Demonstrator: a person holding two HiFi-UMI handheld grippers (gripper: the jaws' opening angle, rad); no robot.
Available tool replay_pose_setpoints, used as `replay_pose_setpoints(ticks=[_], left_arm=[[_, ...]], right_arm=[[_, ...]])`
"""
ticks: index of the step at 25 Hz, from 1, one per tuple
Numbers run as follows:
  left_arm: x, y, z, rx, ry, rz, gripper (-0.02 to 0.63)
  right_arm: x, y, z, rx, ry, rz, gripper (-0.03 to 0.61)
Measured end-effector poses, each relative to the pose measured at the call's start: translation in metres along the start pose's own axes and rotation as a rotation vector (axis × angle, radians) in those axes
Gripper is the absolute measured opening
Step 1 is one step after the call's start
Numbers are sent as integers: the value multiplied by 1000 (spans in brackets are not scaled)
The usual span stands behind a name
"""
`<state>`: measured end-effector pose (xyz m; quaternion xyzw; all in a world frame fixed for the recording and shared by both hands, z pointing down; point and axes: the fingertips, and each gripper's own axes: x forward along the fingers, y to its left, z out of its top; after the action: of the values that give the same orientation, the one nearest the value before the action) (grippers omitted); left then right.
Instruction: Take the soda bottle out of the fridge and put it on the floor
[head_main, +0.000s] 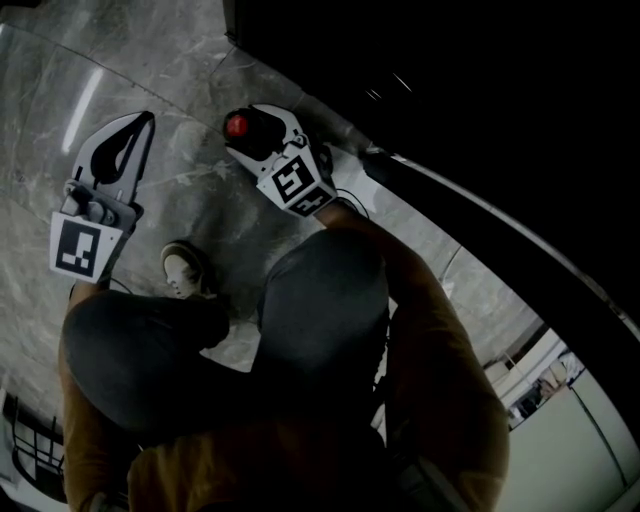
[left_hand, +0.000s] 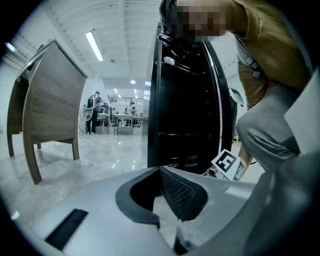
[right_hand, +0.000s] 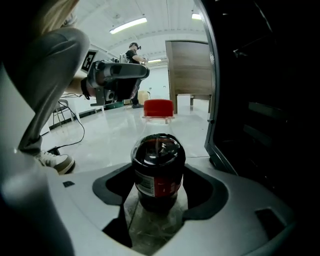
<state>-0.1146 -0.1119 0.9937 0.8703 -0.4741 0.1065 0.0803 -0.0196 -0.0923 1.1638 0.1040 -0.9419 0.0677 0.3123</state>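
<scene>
Right hand-held gripper (right_hand: 159, 181) is clamped around the soda bottle (right_hand: 158, 167), with a jaw hugging each side of the fat dark body. Bottle's upright, red cap (right_hand: 158, 108) on top, clear neck above the dark drink. It's out of the fridge (right_hand: 260, 100) and down low by the grey marble floor (right_hand: 120, 137), just beside the fridge's black front edge (honestly can't tell from any view whether the base is touching the tile or hanging just above it). In the head view the cap shows as a red dot ahead of that gripper's marker cube (head_main: 296, 184). The person is crouched over it all, knees bent, with a pale shoe (head_main: 184, 268) planted on the floor near the left knee.

Left hand-held gripper (left_hand: 160, 174) is clenched with nothing in it, jaw tips meeting, held off to the side well apart from the bottle. Its view looks across the shiny floor at the tall black fridge, and the other gripper's cube pokes in at the lower right. Way in the back a few people (left_hand: 93, 112) stand around in a bright room.
</scene>
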Motion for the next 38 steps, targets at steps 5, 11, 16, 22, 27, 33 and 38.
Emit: replay_pose_setpoints(ticks=[5,11,16,22,27,33,38], left_arm=[[1,6,-5,27,11,18,0],[3,10,-4,14,6,28,0],[4,9,2,-13,-10,31,0],[-3,7,-2,-36,-32,36,0],[-1,11,-21,-43,-10,43,0],[-9,2,-13,-52,54,23,0],[-39,-6,28,-79,58,44,0]], right_arm=[[4,0,-3,-70,17,-1,293],[-3,0,1,-99,16,5,301],[-13,2,2,-144,51,8,302],[-24,6,-1,-202,90,14,302],[-22,5,-18,-232,143,14,304],[-38,3,-16,-188,189,3,304],[-71,6,-1,-108,252,-38,304]])
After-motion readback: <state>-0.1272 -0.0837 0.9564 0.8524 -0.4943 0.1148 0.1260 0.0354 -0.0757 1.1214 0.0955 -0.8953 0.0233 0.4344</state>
